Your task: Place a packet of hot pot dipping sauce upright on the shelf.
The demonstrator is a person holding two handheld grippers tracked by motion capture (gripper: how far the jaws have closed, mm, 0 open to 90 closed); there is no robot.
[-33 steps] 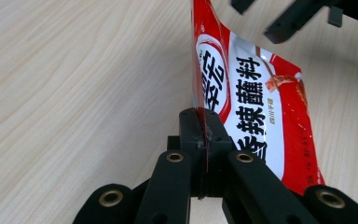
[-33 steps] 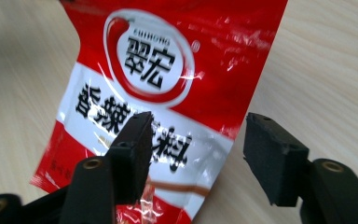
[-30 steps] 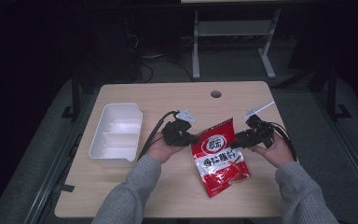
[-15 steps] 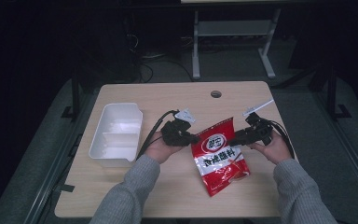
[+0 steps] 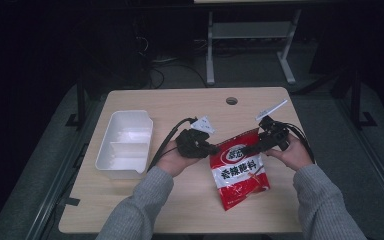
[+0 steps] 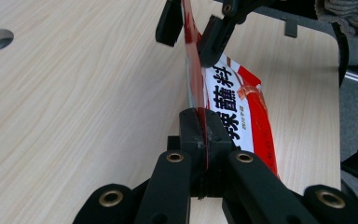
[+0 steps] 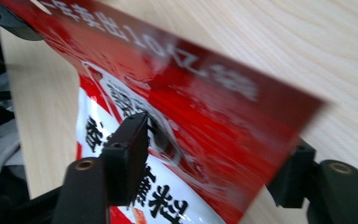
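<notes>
A red snack bag, lying on the table and judged light, limp and slippery, is pinched at its top edge by the left gripper, while the right gripper straddles it, jaws apart.

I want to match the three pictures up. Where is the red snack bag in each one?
High view: the red snack bag lies right of centre on the table, between both hands.
Left gripper view: the bag runs edge-on from the near jaws up to the top middle.
Right gripper view: it stretches across the middle, between the two jaws.
Shared landmark: the black characters on the bag's white panel.
</notes>
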